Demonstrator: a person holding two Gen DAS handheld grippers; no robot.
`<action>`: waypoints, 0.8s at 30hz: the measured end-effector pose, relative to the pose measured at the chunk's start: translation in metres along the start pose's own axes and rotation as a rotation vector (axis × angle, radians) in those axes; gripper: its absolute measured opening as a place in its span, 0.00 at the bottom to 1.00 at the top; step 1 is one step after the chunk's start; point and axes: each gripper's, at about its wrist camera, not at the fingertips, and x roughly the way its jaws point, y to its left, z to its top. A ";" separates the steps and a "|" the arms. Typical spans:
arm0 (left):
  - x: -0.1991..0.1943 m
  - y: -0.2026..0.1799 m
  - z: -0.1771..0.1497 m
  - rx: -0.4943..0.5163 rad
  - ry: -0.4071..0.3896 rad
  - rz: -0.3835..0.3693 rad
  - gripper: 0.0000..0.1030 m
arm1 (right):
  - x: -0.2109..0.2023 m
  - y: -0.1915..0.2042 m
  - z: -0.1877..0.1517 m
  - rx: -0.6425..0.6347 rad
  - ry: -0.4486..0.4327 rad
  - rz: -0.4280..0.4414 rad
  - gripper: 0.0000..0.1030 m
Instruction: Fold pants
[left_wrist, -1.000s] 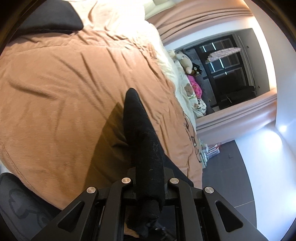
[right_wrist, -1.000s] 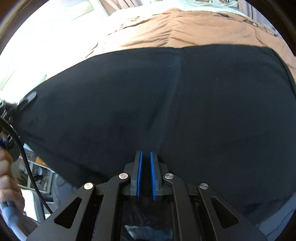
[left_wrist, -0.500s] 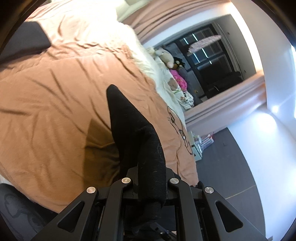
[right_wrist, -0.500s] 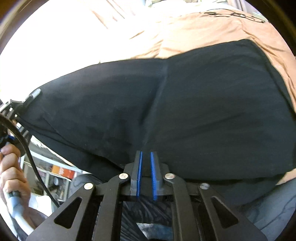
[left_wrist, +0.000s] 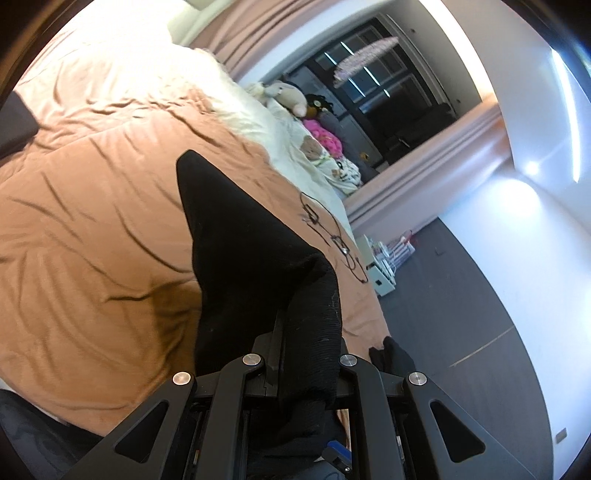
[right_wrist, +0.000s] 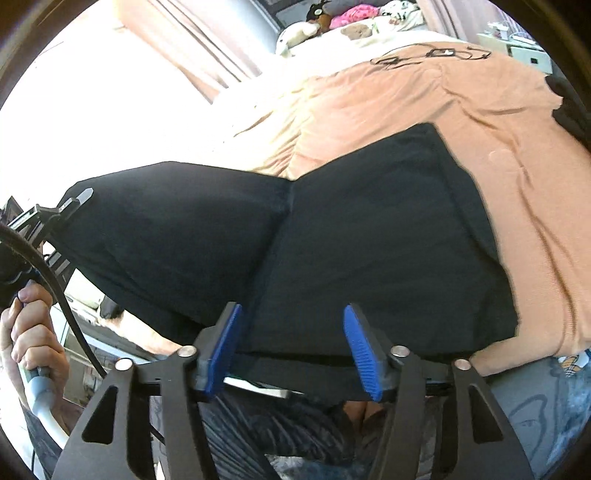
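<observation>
Black pants (right_wrist: 369, 240) lie spread on a tan duvet (right_wrist: 498, 122). Their right half rests flat, while the left half is raised off the bed. At the far left of the right wrist view my left gripper (right_wrist: 79, 197) pinches that raised corner, a person's hand (right_wrist: 29, 325) below it. In the left wrist view the left gripper (left_wrist: 303, 332) is shut on a ribbed black edge of the pants (left_wrist: 240, 240), which drapes over its fingers and hides them. My right gripper (right_wrist: 291, 343) is opening near the pants' front edge, its blue pads (right_wrist: 358, 343) apart and pinching no cloth.
A thin black cable (left_wrist: 332, 236) lies on the duvet (left_wrist: 85, 229) near the far side. Plush toys (left_wrist: 291, 96) and a pink item sit by the pillows. A white cabinet (left_wrist: 380, 273) stands on the grey floor beside the bed. A dark cloth (right_wrist: 569, 107) lies at the right edge.
The right gripper's jaws went from shut to wide apart and it drew back from the pants. The left gripper rose with its cloth and rolled, lifting that side of the pants.
</observation>
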 end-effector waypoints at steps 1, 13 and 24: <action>0.002 -0.004 -0.001 0.008 0.004 -0.002 0.11 | -0.004 -0.002 0.000 -0.001 -0.004 0.007 0.61; 0.047 -0.065 -0.023 0.107 0.077 -0.036 0.11 | -0.060 -0.052 -0.012 0.055 -0.092 0.020 0.65; 0.105 -0.099 -0.062 0.167 0.191 -0.059 0.11 | -0.091 -0.089 -0.030 0.128 -0.148 0.018 0.65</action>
